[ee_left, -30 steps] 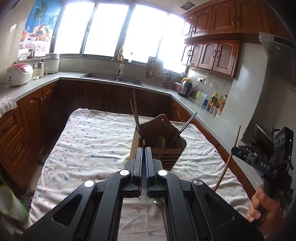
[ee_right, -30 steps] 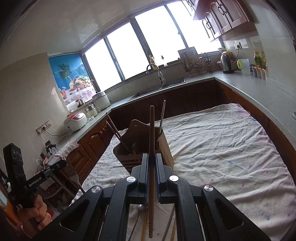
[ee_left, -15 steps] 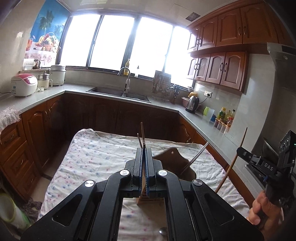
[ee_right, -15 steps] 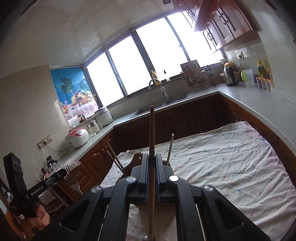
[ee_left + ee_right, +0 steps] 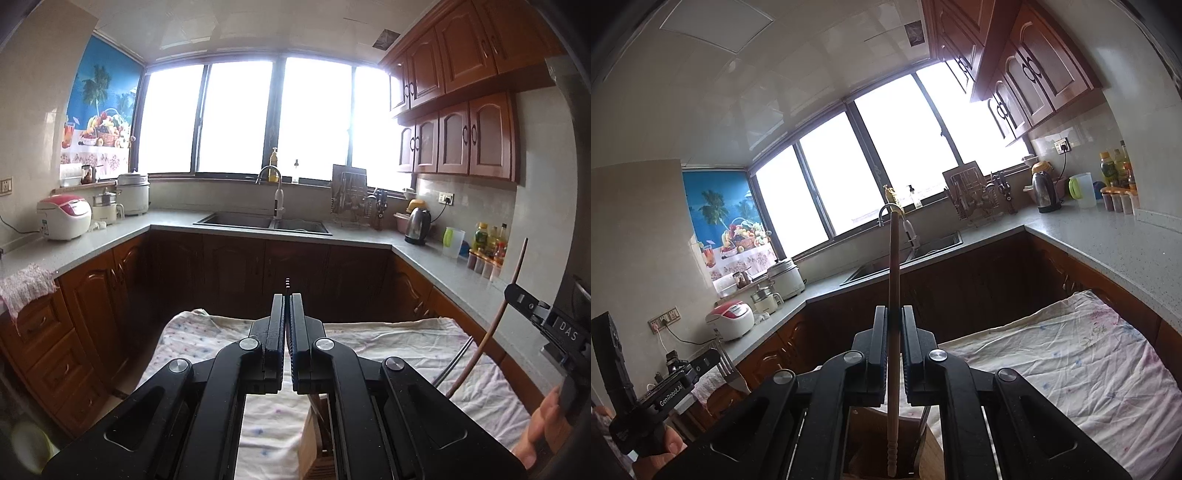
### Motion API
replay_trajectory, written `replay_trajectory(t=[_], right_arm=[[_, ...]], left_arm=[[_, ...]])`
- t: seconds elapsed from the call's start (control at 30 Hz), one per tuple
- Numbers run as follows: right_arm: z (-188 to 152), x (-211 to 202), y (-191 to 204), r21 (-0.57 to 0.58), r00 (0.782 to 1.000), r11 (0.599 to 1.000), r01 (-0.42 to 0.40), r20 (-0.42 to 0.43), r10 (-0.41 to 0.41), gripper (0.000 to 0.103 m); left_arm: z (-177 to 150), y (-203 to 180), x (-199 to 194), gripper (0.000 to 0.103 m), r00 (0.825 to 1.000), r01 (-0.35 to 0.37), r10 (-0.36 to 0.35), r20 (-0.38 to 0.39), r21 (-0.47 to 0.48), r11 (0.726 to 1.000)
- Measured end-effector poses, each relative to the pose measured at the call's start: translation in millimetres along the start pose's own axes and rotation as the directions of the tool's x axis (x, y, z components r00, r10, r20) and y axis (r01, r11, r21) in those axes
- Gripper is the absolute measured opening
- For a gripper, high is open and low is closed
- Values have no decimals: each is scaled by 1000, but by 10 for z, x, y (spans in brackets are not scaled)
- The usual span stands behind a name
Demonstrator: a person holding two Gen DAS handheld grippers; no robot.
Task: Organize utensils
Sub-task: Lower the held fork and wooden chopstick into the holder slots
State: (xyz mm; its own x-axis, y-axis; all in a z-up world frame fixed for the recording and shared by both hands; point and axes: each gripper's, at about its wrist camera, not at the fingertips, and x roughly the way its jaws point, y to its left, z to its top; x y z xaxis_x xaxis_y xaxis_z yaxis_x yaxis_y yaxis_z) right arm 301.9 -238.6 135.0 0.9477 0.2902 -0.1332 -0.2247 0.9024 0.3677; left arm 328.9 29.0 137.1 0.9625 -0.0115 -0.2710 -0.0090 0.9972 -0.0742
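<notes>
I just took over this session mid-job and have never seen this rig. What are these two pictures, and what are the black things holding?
There is no robot arm. A person holds a two-finger gripper in each hand, and each gripper has a wide-angle camera looking forward along its fingers.

The left wrist view shows the left gripper, and the right wrist view shows the right gripper. Each gripper also appears at the edge of the other's picture.

The left gripper is shut on a fork. The right gripper is shut on a wooden chopstick.

Below them is a table covered with a flowered cloth. A wooden utensil holder stands on it, with dark chopsticks already in it.
</notes>
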Motion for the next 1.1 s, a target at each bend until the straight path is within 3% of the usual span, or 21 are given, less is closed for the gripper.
replay_trajectory(t=[0.37,0.57,0.93,1.0,1.1], right_arm=[[-545,262,-174,-2,999,999,33,-25,-33,7],[-752,328,-186,-2,994,1000,28,-107,-28,7],[-738,399,-203,-8,983,1000,17,-184,-18,7],[-728,406,-209,0,981,1000,15,-193,-15,12],[-710,394,-224,15,980,1000,8,-199,-5,17]], left_arm=[[-549,-167,322,1,996,-20,25,-80,64,998],[-748,-202,429,2,989,20,-12,-144,55,998],[-726,-240,468,2,984,50,-40,-174,53,997],[-711,-246,464,3,982,55,-45,-183,49,997],[-694,-242,437,12,982,55,-46,-186,43,998]])
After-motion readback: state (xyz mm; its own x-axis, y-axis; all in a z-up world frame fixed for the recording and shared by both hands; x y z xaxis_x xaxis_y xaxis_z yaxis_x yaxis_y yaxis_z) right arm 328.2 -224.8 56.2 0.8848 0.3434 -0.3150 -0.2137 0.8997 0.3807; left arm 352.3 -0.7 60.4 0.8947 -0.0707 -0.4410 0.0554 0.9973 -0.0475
